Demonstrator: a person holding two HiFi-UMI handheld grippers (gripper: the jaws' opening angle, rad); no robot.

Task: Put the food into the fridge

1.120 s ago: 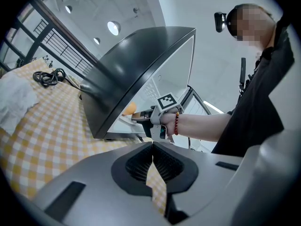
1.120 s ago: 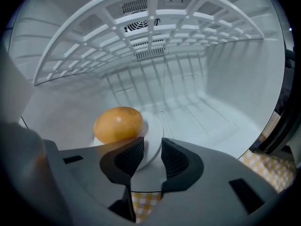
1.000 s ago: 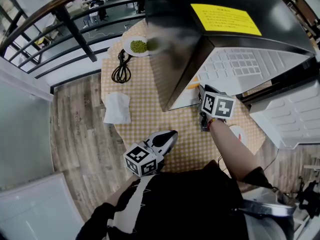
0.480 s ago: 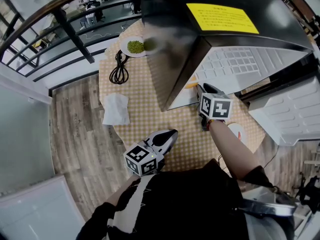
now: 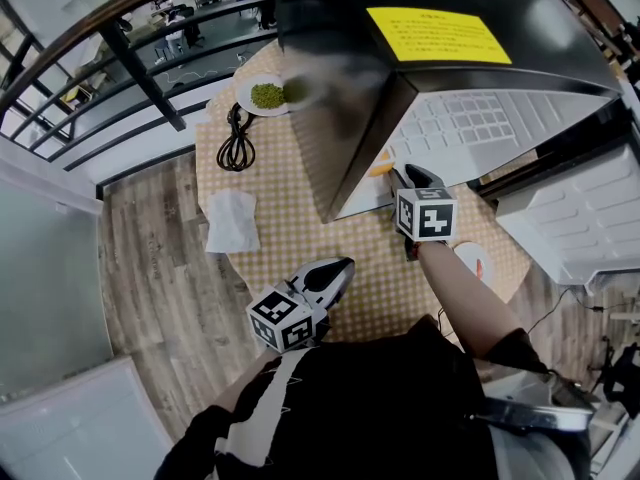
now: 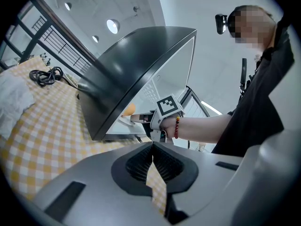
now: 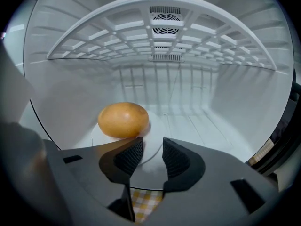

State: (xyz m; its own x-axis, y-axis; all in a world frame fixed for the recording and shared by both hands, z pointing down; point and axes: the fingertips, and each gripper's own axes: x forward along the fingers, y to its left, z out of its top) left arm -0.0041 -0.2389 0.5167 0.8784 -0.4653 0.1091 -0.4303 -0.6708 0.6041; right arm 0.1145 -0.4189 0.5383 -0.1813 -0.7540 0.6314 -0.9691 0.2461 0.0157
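Yellow-and-white checks cover the surface [image 5: 290,173], which carries the black fridge [image 5: 345,88]. Inside its white compartment we see the food [image 7: 123,120], a smooth, rounded, golden-orange oval that rests on a white plate [image 7: 96,134]. Our right gripper [image 7: 151,145] points into the compartment. Its jaws have just been opening and stand apart, with the plate's near rim showing in the gap, not pressed. Our left gripper [image 6: 153,147] has its jaws together, holding nothing.
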